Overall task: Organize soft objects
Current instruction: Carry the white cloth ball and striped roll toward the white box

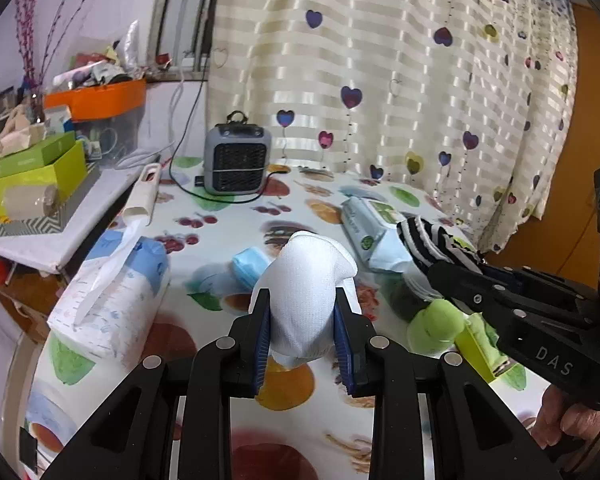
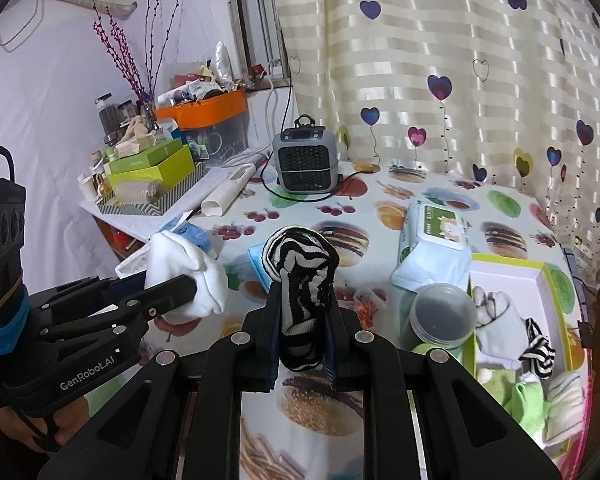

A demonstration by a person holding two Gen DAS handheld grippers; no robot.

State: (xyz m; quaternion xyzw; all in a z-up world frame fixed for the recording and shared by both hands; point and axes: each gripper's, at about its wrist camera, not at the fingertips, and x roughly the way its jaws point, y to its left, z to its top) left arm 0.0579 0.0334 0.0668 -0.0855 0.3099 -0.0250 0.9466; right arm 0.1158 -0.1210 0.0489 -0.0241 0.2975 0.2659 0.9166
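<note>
Both grippers hold a sock above the table.

Left gripper [image 1: 302,340] pinches the white sock [image 1: 306,300]; right gripper [image 2: 302,344] pinches the striped sock [image 2: 300,280], standing upright. The green-rimmed box [image 2: 556,292] with other socks lies right of it, so the right hand is nearer.

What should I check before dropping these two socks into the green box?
1. Left gripper shut on white sock: ok.
2. Right gripper shut on striped sock: ok.
3. Green box open, bare floor at its far end: ok.
4. Socks already in box fill the near end: ok.
5. Plastic jar stands against the box's left wall, near the right gripper's path: not ok.
6. Socks match those in the box: cannot tell.
</note>
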